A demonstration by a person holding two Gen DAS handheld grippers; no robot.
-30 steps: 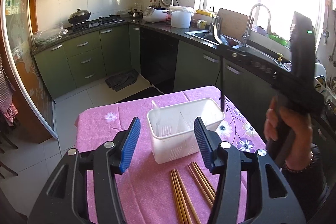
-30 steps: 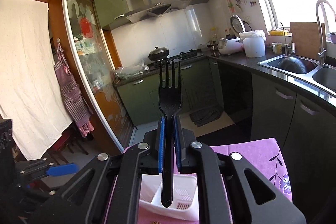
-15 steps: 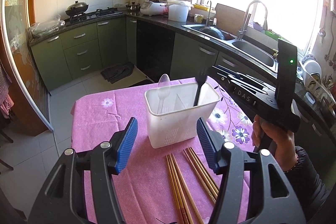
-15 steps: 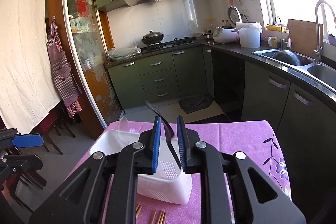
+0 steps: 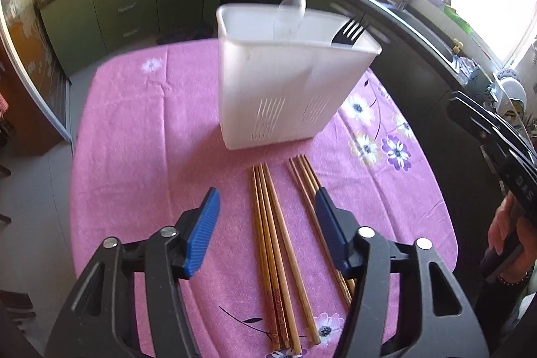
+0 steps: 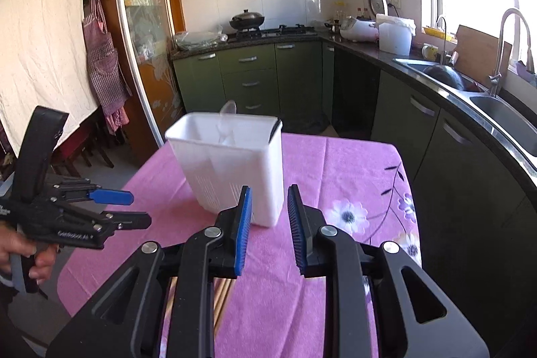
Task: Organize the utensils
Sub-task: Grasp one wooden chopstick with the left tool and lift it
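We have the black fork [image 5: 349, 32] and clear spoon [image 5: 293, 10] standing in the white caddy [image 5: 285, 96]. Two chopstick bundles [image 5: 273, 244] remain on the tabletop [image 5: 141, 130]; our left claw [image 5: 266, 234] is closing around one, not yet gripping, and our right claw [image 6: 268, 230] is released and empty.

Black claws [image 5: 266, 223] (blue ribbed pads [image 6: 242, 228]), silver screws.

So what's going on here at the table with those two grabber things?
A person is sorting utensils into a white caddy on a pink tablecloth, a handheld gripper in each hand. A black fork and a clear spoon already stand in the caddy. The right gripper is open and empty. The left gripper hangs over the wooden chopsticks lying on the cloth, its jaws closing with nothing gripped yet.
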